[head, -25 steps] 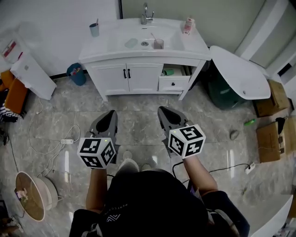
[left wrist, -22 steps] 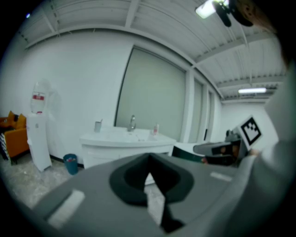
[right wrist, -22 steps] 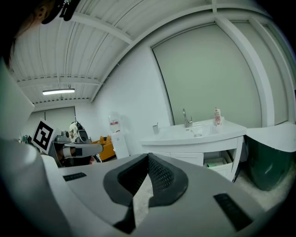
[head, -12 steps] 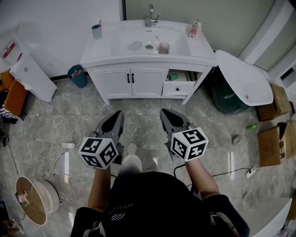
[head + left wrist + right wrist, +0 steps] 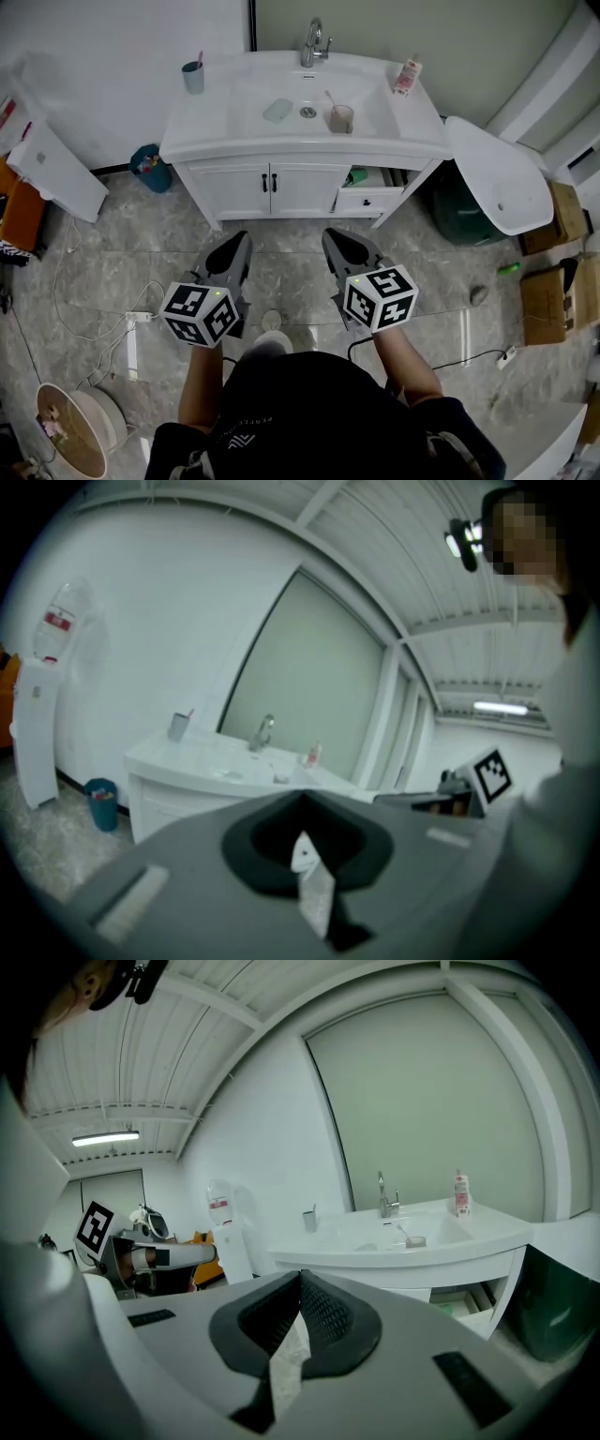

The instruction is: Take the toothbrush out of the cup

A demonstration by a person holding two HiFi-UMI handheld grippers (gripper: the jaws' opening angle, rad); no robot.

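A grey-blue cup with a pink-tipped toothbrush in it stands on the back left corner of the white vanity top. A second, clear cup with a stick-like brush stands in the basin. Both grippers hang over the floor well short of the vanity. My left gripper and right gripper are shut with nothing between the jaws. The left gripper view has the grey-blue cup far off, beyond the shut left gripper. The right gripper view has this cup and the clear cup beyond the shut right gripper.
A faucet and a pink bottle stand on the vanity. Its right drawer is open. A blue bin, a white dispenser, a white oval panel, boxes, a floor cable surround it.
The whole view has shifted toward the vanity, which now sits lower and larger in the head view. Both grippers keep the same pose and stay shut.
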